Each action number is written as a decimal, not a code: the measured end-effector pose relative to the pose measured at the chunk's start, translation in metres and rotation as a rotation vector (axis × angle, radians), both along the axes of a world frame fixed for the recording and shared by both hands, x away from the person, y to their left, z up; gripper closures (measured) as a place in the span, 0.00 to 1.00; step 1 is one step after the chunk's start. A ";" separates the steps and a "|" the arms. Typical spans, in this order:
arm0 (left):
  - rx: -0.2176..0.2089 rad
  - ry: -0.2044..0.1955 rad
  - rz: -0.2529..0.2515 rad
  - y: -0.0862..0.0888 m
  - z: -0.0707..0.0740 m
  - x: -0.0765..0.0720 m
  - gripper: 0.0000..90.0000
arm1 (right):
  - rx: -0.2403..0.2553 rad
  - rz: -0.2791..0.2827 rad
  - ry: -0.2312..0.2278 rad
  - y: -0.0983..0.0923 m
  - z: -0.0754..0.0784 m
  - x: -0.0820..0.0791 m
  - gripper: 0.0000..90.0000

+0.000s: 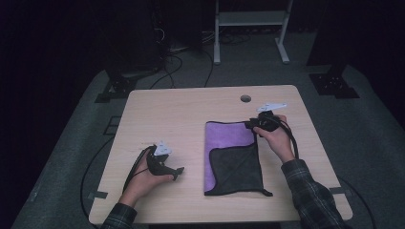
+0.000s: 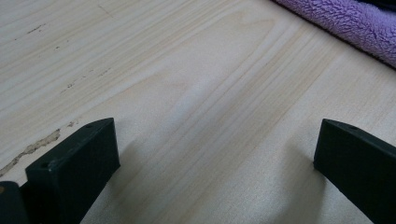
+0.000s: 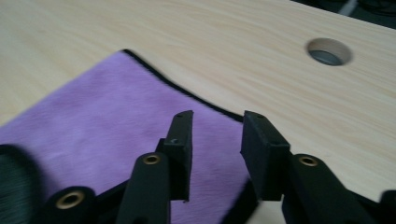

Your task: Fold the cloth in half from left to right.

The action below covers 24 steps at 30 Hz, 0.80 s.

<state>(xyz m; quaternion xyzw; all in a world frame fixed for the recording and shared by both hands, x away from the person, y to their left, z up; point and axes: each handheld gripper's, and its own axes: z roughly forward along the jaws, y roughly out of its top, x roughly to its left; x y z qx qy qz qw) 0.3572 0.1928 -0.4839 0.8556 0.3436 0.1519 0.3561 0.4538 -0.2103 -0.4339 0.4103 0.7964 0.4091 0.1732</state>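
Folding the towel (image 1: 232,160) appears to be the work in hand; it lies on the right half of the table (image 1: 167,109), partly doubled, grey side over purple. The right gripper (image 1: 255,123) sits at its far right corner, jaws narrowly parted with nothing between them. The left gripper (image 1: 177,174) rests on bare wood beside the towel, jaws wide and empty. Risk: a loose flap may spring back, or a shallow pinch may drag the whole towel. The right gripper view shows the black hem (image 3: 187,91) and a hole (image 3: 328,51) in the table up close.
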 end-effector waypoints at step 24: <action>-0.003 0.001 0.002 0.000 0.000 0.000 0.00 | 0.033 0.266 0.071 0.098 -0.020 -0.059 0.46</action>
